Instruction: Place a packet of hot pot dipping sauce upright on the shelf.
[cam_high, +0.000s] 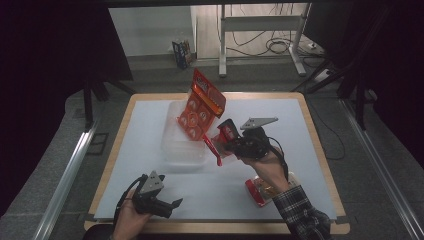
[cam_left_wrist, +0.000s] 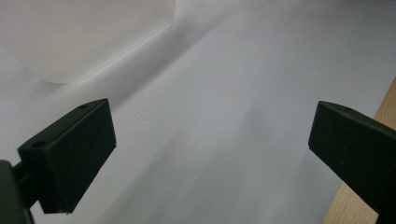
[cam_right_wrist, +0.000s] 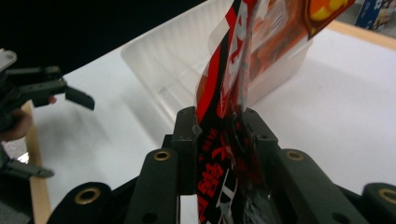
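Observation:
A red and orange snack packet (cam_high: 201, 107) hangs tilted in the air over a clear plastic tub (cam_high: 172, 145). My right gripper (cam_high: 218, 142) is shut on the packet's lower end; the right gripper view shows both pads pressed flat against the packet (cam_right_wrist: 233, 93), with the tub (cam_right_wrist: 173, 70) beyond it. My left gripper (cam_high: 172, 205) rests near the table's front edge, jaws open. In the left gripper view its fingers (cam_left_wrist: 74, 154) stand far apart over the bare white mat, with the tub's corner (cam_left_wrist: 70, 42) ahead.
A second red packet (cam_high: 262, 192) lies on the white mat (cam_high: 300, 125) beside the right forearm. The table's wooden rim (cam_high: 320, 145) frames the mat. The other gripper (cam_right_wrist: 51, 91) appears far left in the right gripper view. A desk frame and cables stand behind the table.

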